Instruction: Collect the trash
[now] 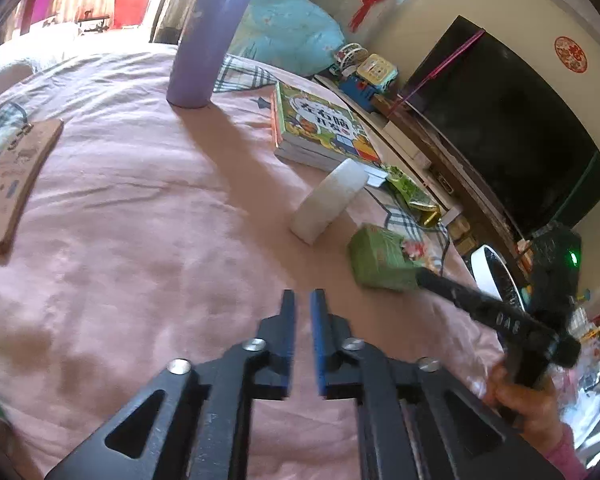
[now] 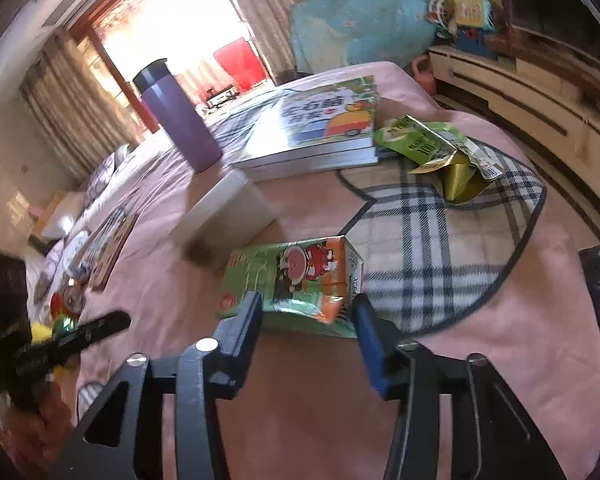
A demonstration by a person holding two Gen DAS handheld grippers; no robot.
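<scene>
A crumpled green drink carton (image 2: 296,280) lies on the pink bed cover; it also shows in the left wrist view (image 1: 378,258). My right gripper (image 2: 306,312) is open, its blue fingers on either side of the carton's near end. In the left wrist view the right gripper (image 1: 420,276) reaches the carton from the right. A torn green and gold snack wrapper (image 2: 440,152) lies on the plaid patch beyond; it also shows in the left wrist view (image 1: 412,192). My left gripper (image 1: 302,300) is nearly shut and empty, above bare bed cover left of the carton.
A purple flask (image 1: 208,40) stands upright at the back. A stack of picture books (image 1: 320,128) and a white foam block (image 1: 330,200) lie between flask and carton. A brown card (image 1: 12,176) lies left. A TV (image 1: 500,120) on a low cabinet is right of the bed.
</scene>
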